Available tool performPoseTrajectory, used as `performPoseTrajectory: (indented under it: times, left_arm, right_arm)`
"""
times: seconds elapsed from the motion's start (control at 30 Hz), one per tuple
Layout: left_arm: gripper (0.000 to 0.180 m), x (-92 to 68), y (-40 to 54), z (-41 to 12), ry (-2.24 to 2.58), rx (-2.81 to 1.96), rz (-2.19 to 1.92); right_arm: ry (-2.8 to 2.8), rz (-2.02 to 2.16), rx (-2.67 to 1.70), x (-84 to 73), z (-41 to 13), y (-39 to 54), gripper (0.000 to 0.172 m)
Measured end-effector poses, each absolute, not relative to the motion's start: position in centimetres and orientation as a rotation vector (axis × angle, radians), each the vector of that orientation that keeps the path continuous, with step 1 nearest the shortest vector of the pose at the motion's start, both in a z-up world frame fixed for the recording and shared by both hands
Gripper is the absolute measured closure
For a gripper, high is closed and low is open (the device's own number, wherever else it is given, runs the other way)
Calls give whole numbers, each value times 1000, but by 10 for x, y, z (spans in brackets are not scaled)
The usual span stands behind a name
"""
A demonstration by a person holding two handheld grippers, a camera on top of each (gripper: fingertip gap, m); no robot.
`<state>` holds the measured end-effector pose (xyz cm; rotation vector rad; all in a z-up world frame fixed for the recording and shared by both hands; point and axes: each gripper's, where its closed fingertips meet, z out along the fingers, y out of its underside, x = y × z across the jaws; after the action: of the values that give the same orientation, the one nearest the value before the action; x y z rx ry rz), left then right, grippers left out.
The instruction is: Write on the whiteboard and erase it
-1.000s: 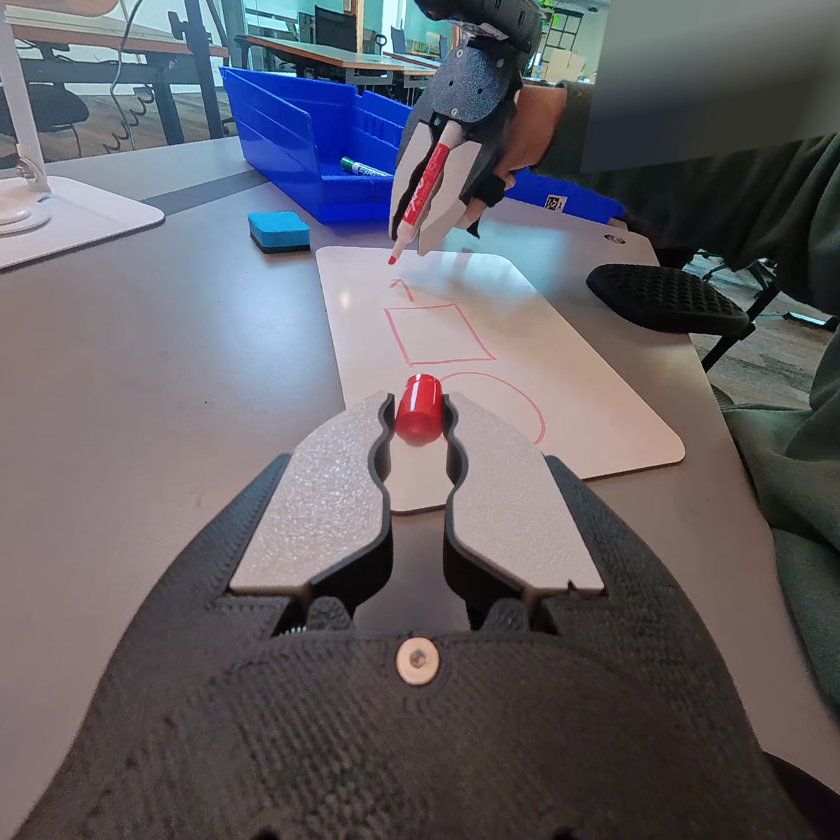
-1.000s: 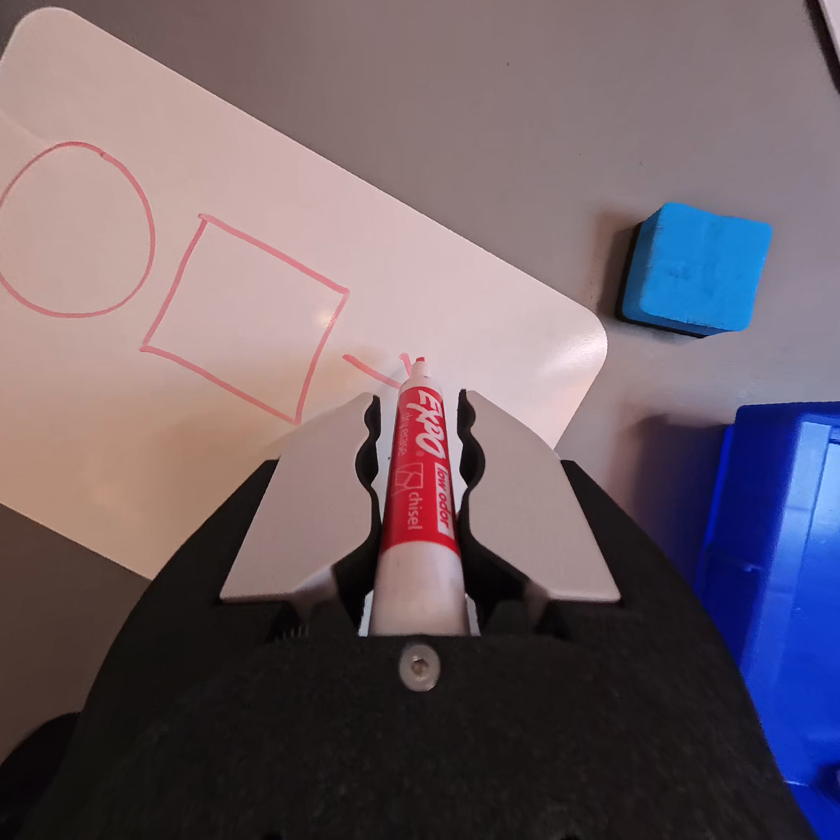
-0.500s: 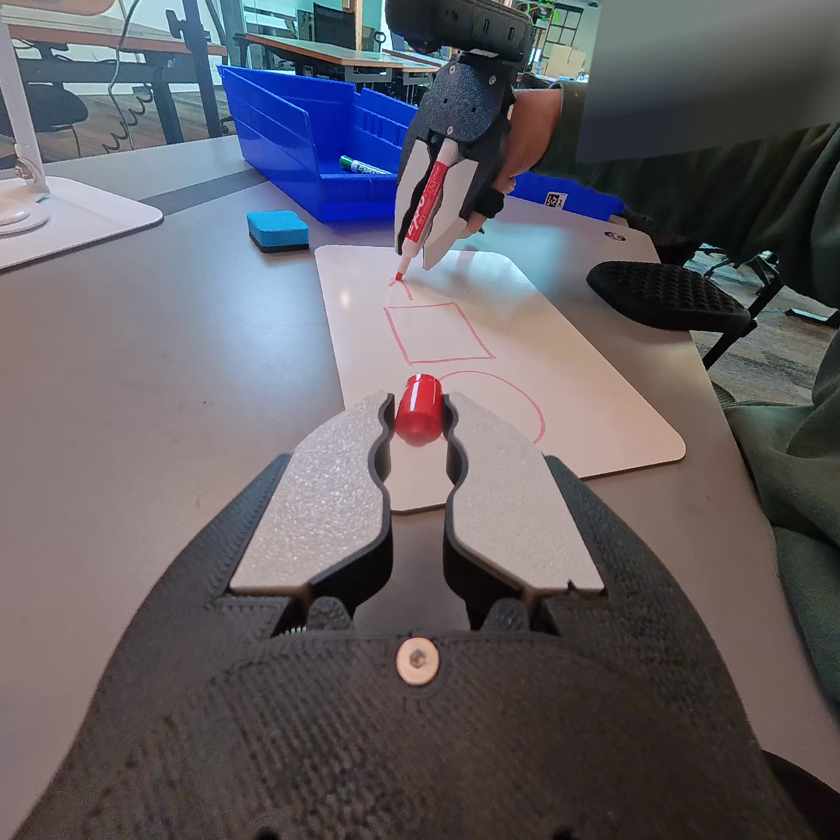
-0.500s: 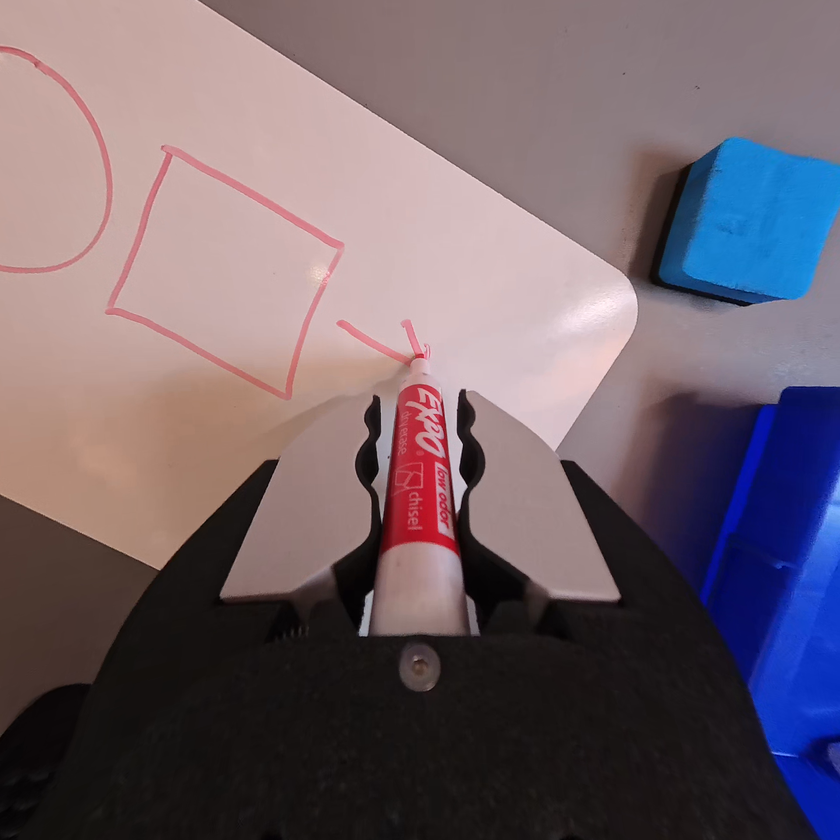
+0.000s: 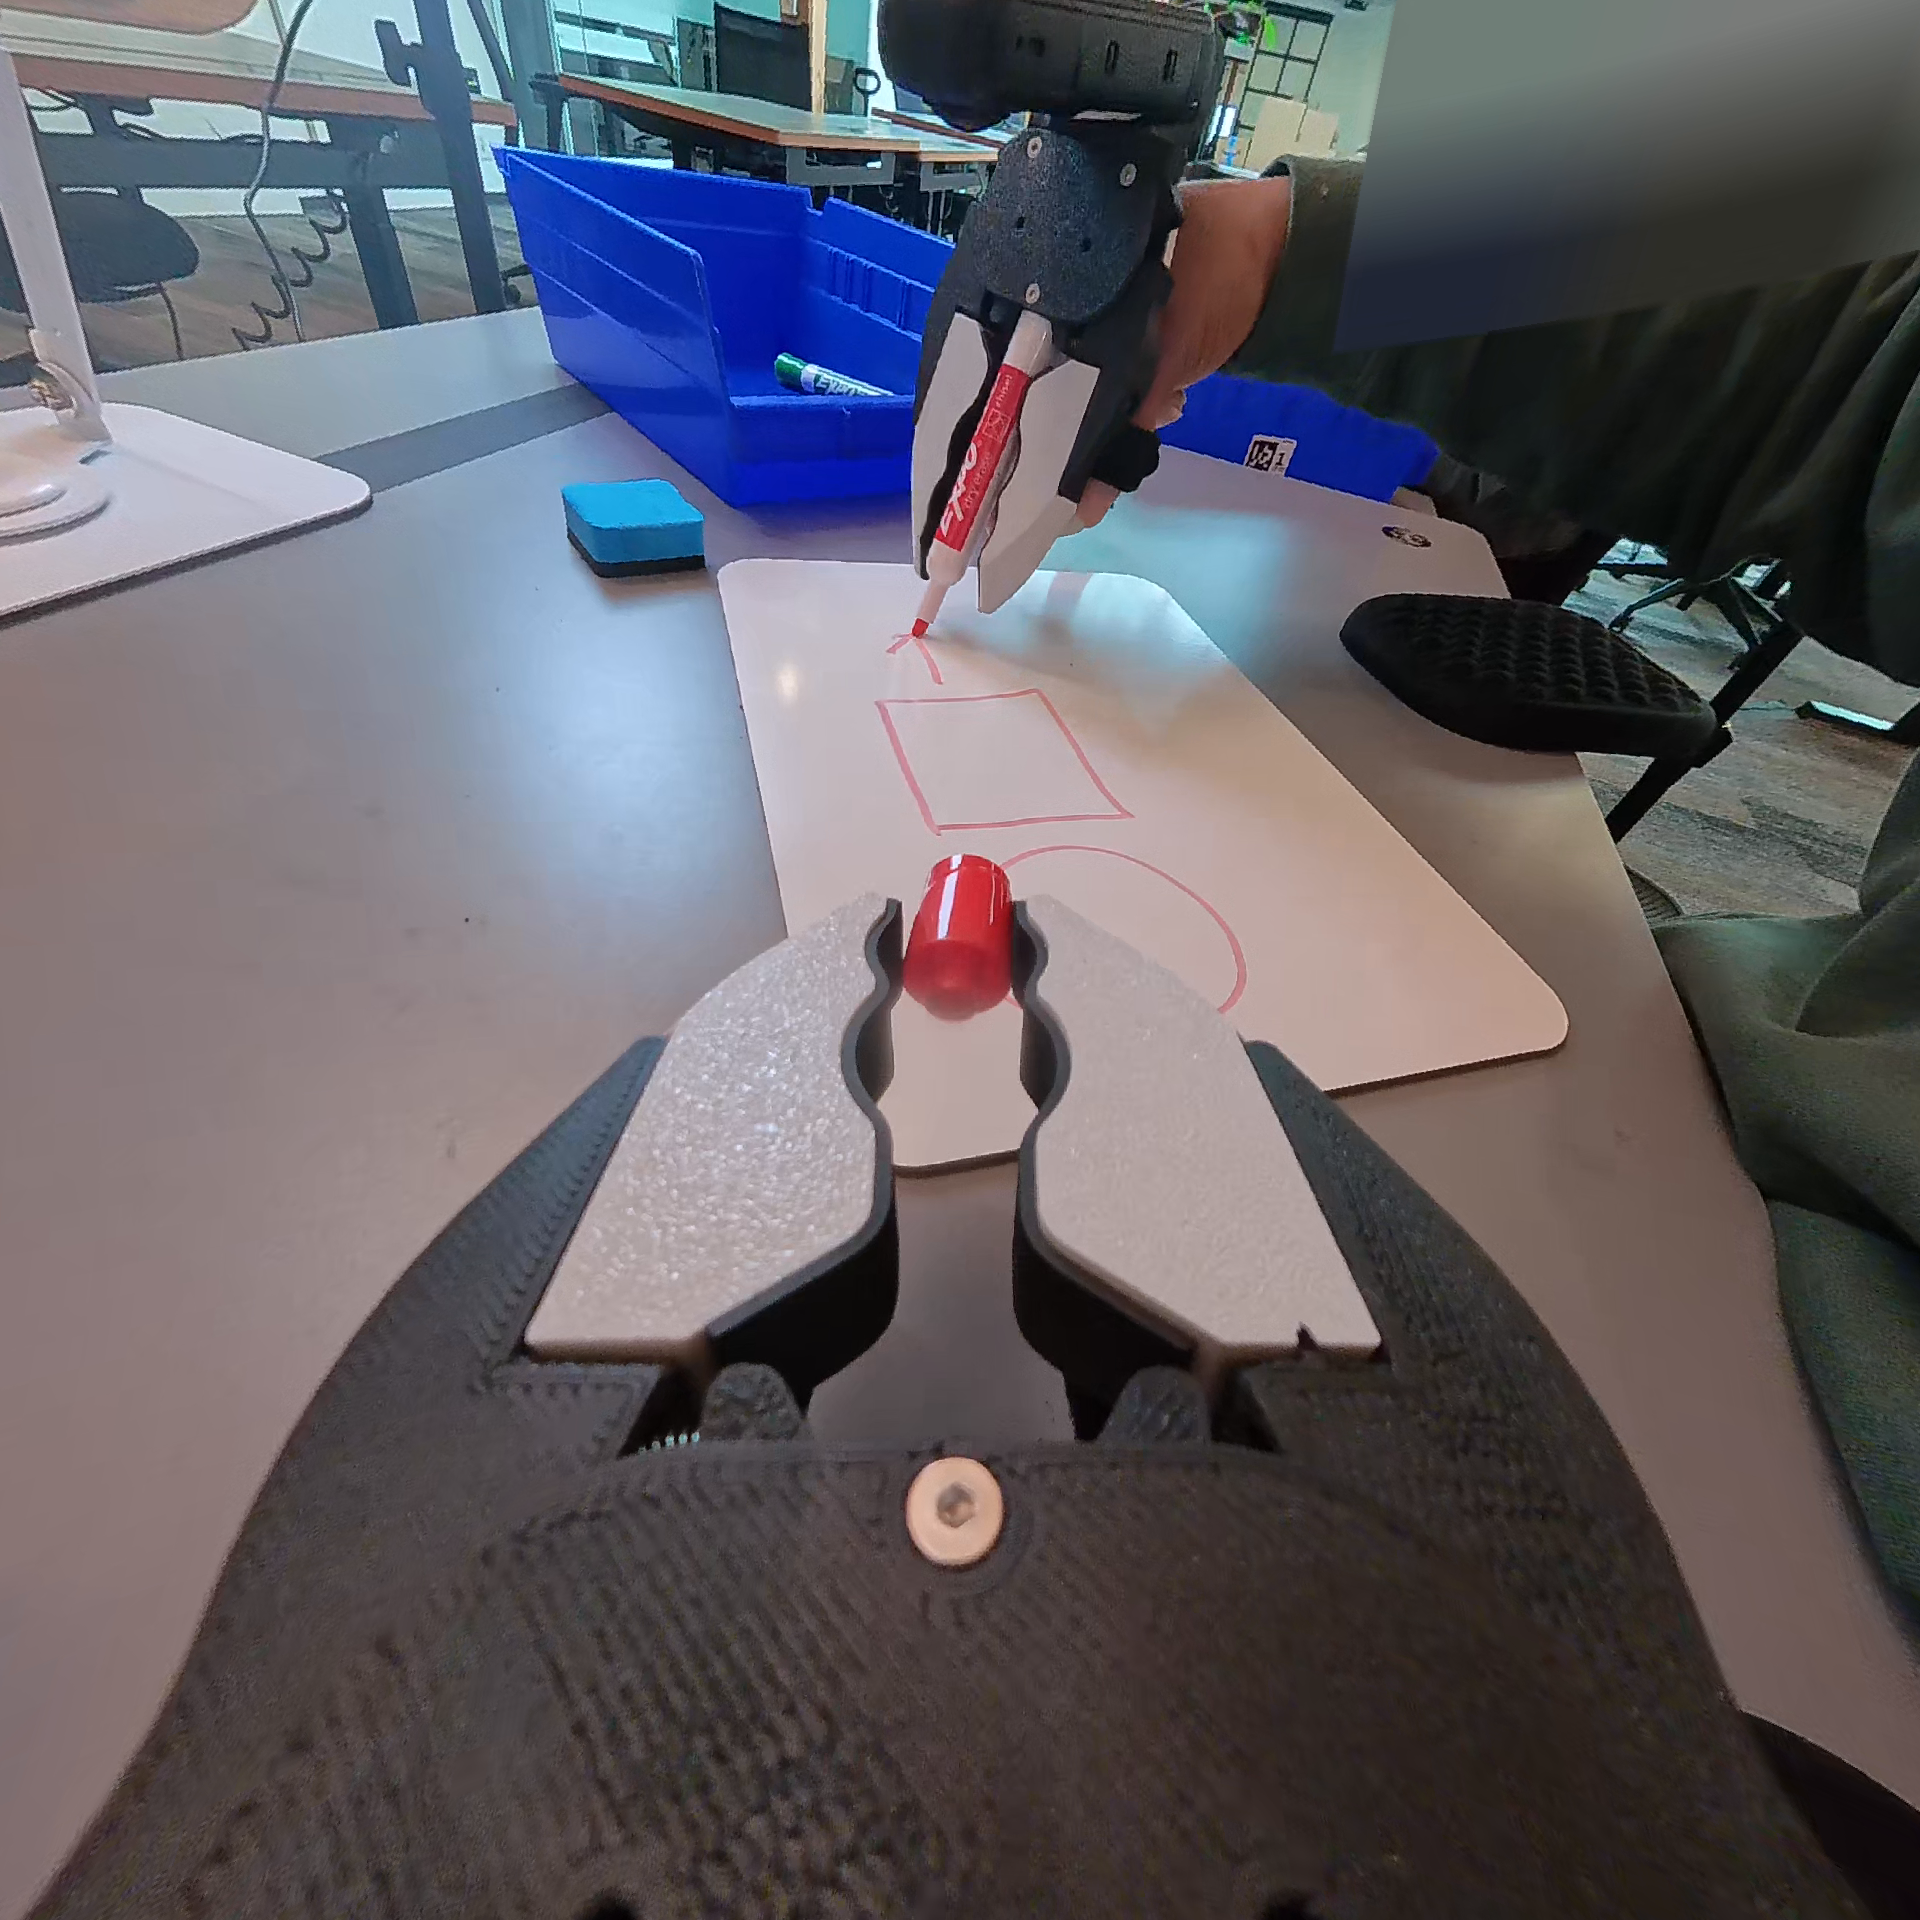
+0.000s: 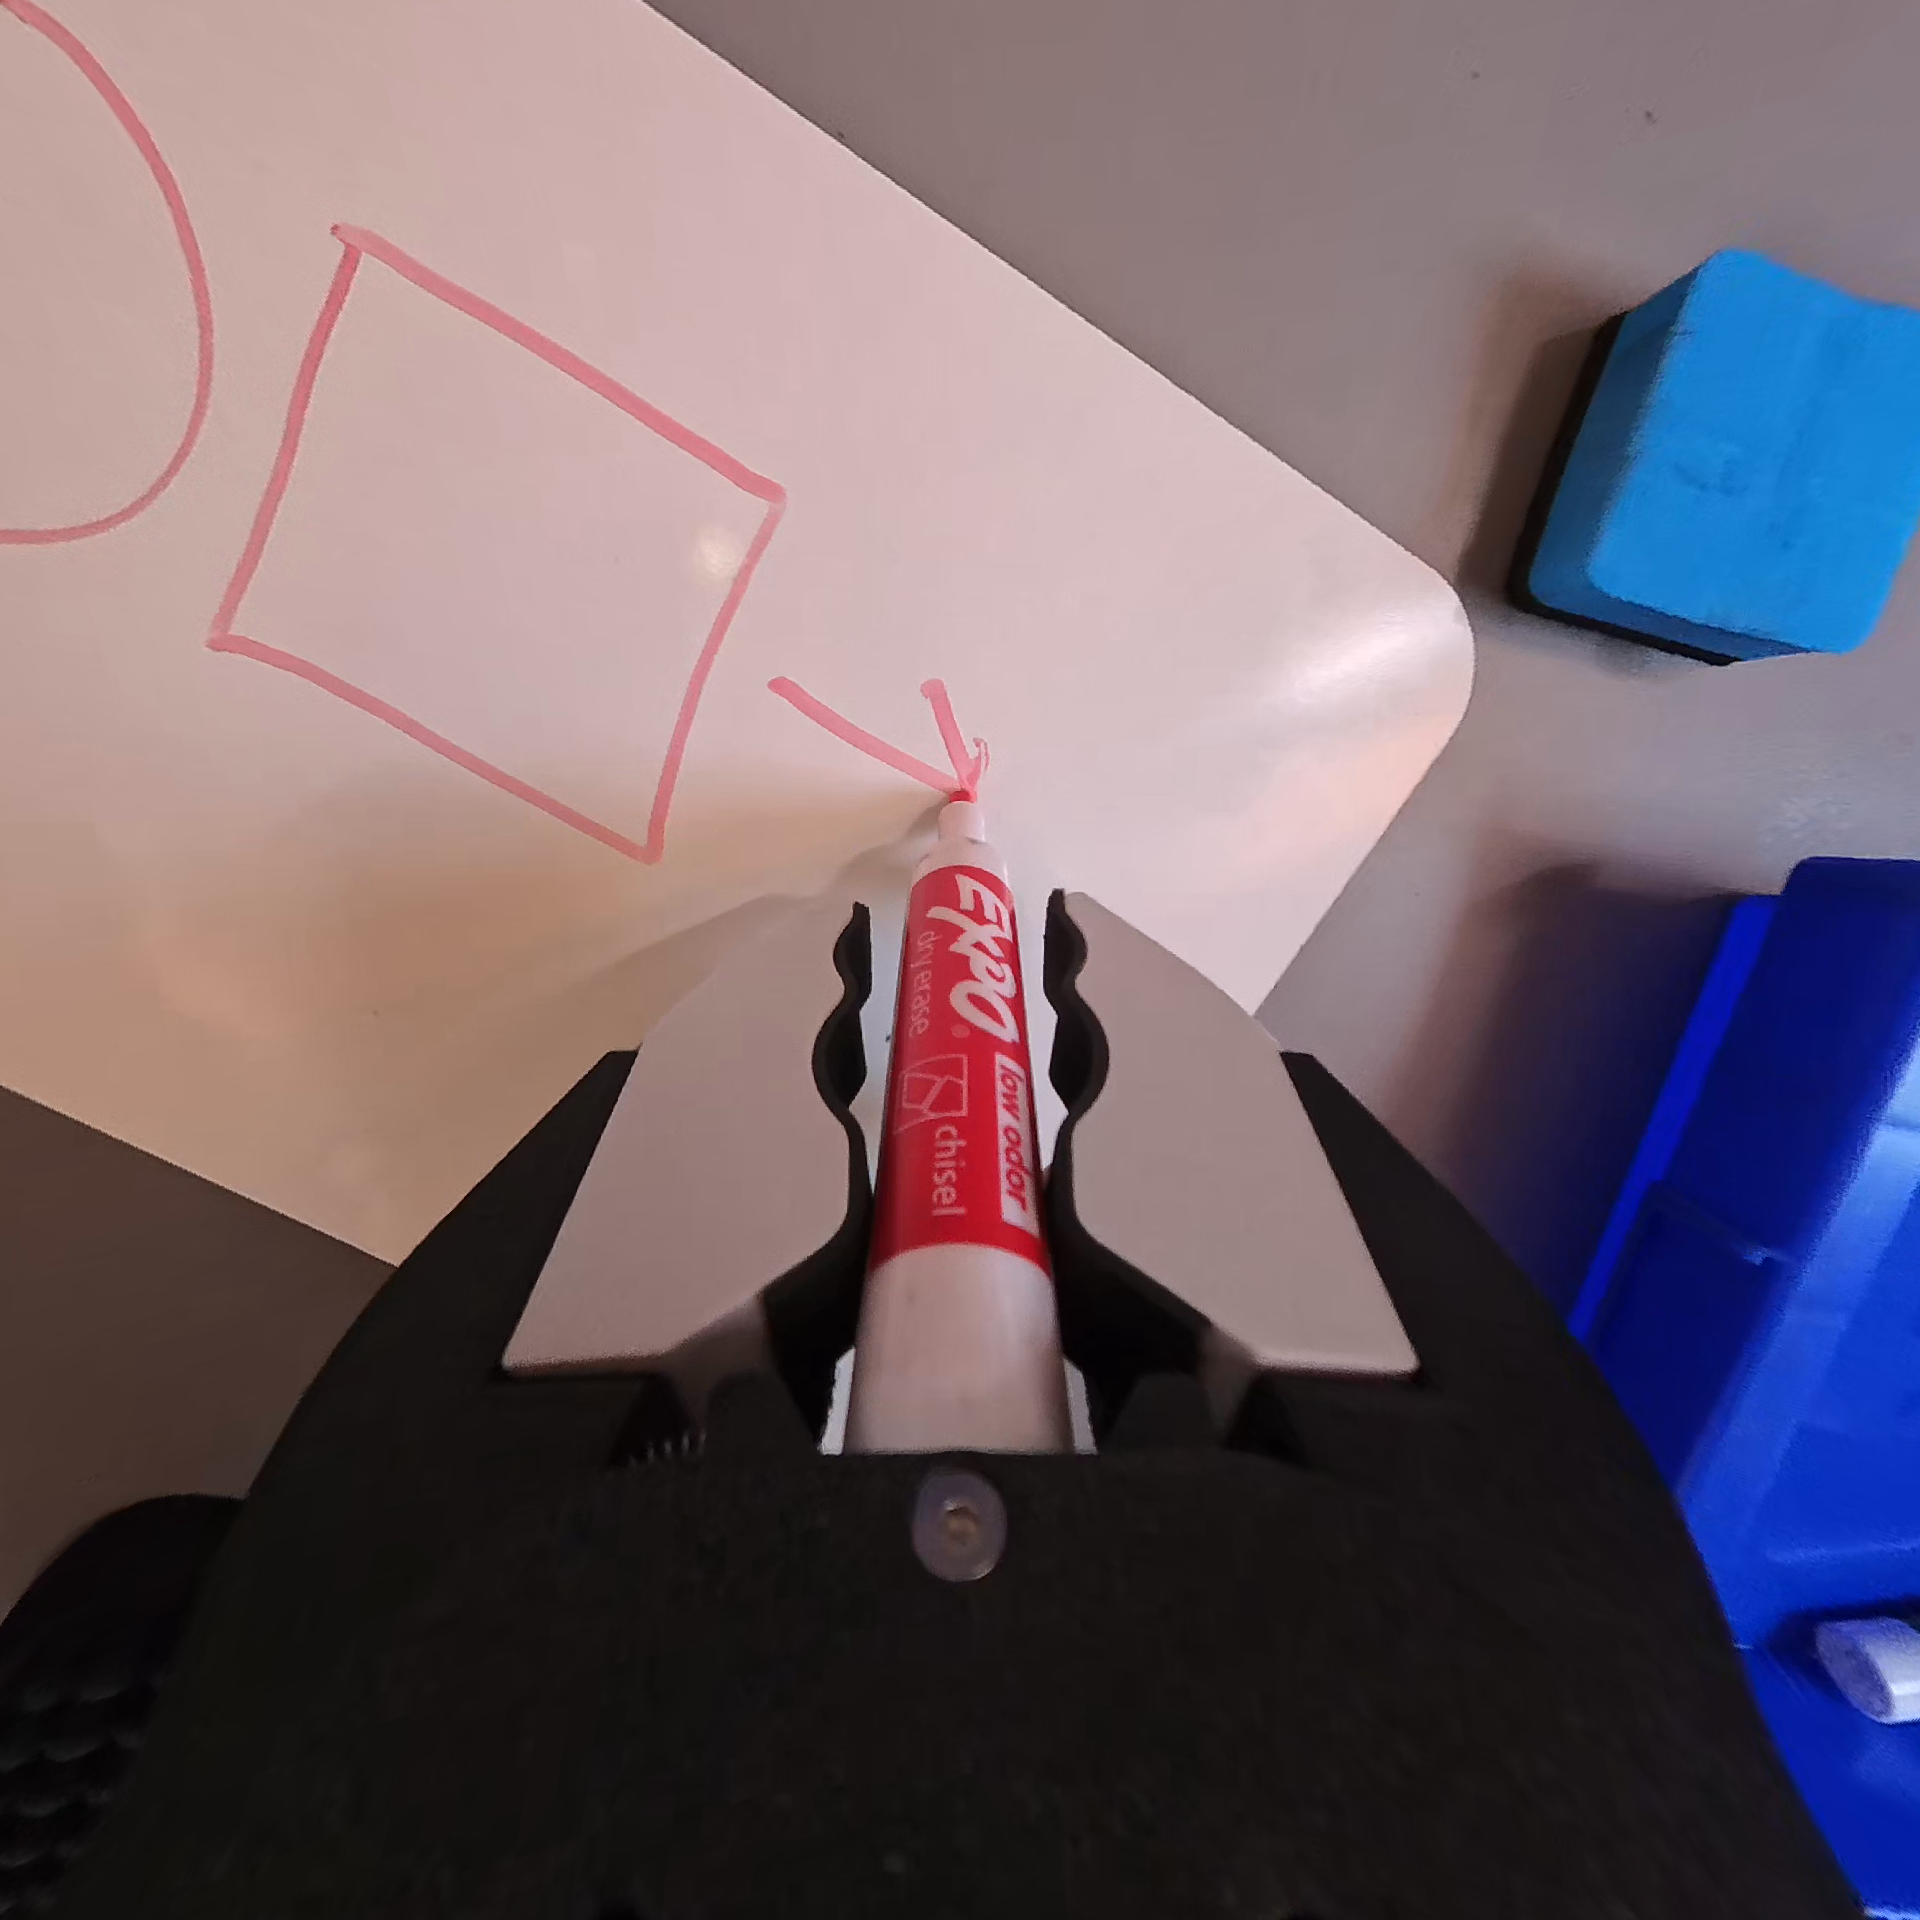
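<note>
Since a second ago my right hand-held gripper (image 6: 956, 914), clamped on the red marker (image 6: 961, 1101), has dropped its tip from above the whiteboard (image 6: 935, 436) onto the strokes past the square | left hand-held gripper (image 5: 954, 925) clamped on red cap (image 5: 956, 935) over the near edge | I'd press lightly, keep the marker's angle steady, stop short of the corner | blue eraser (image 6: 1725, 468) waits on the surface.

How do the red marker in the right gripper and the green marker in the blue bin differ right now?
The red marker is uncapped; the green marker seems capped. The red marker stands steeply, clamped in the right gripper, tip on the whiteboard; the green marker lies flat and loose in the blue bin. The red cap sits in the left gripper. Both look like the same kind of marker.
</note>
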<state>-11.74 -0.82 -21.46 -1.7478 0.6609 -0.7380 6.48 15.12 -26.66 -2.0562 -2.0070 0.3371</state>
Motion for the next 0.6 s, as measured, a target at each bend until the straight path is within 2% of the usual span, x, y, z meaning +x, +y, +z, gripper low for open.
performPoseTrajectory:
  times: [0.4, 0.6]
  left_arm:
    - [161, -117, -9, -215, 666, -1748, -736]
    - [161, -117, -8, -215, 663, -1749, -739]
  right_arm:
    - [-2103, 370, -2025, 65, -265, 121, 139]
    - [-1952, 356, -2035, 65, -250, 158, 138]
